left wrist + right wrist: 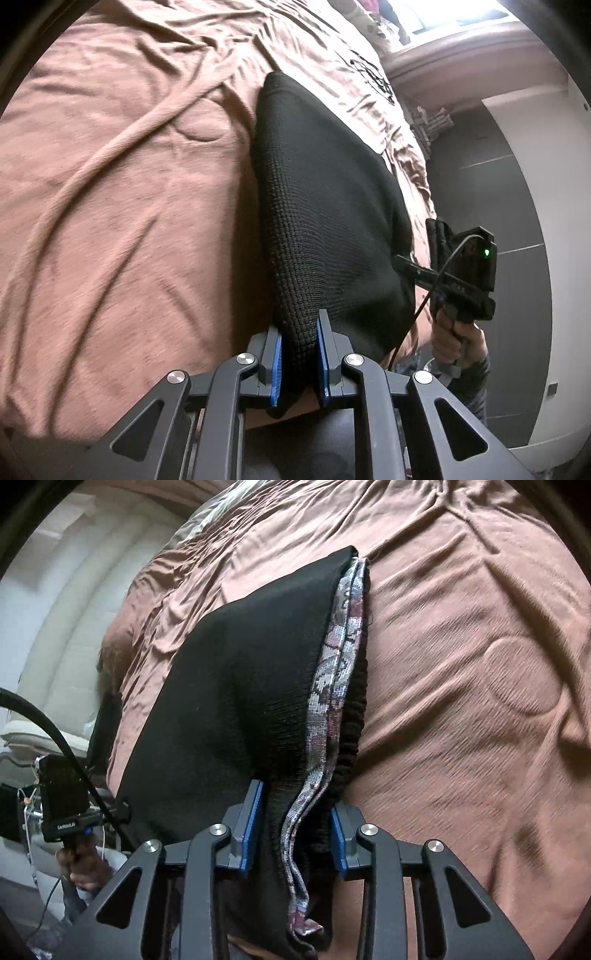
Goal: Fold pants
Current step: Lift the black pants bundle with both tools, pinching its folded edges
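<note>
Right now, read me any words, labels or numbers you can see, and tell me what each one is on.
White label on the left gripper's camera block: too blurred to read.
Pale marks on the right gripper's body: too blurred to read.
Black print on the bedspread: a drawing or lettering, unreadable.
The black pants carry no text.

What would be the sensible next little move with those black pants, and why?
Probably carry the held end forward and lower it onto the bed. Both the left gripper and the right gripper have their jaws clamped on the black pants, which hang lifted and taut above the wrinkled pink cover, their far end resting on it. The fold looks unfinished.
</note>
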